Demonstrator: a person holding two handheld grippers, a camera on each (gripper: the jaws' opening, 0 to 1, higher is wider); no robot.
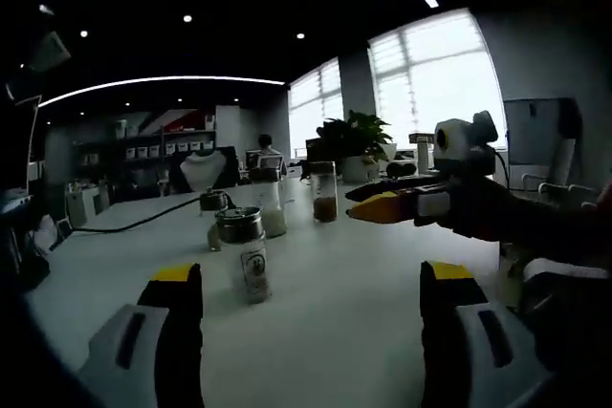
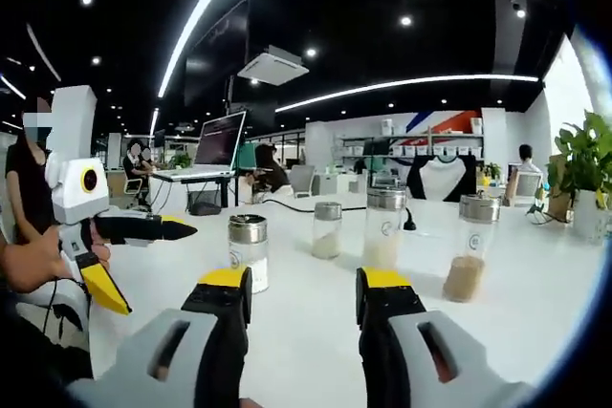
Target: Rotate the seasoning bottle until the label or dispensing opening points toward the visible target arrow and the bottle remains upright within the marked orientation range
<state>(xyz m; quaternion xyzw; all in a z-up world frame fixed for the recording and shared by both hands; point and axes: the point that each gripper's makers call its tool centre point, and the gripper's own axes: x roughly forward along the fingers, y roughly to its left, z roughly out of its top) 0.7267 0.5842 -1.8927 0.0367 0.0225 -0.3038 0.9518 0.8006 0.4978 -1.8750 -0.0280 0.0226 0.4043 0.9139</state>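
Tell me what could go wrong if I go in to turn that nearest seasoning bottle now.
The nearest seasoning bottle stands close beside three other bottles, so a wide approach by the open right gripper might knock one over. No target arrow is visible on the table, so the turn could end misaimed.

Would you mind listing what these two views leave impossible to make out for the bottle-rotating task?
- Target arrow: no mark can be made out on the white table in either view.
- Nearest seasoning bottle's label: too small and dim, left gripper view.
- Same bottle's base: hidden behind the right gripper, right gripper view.
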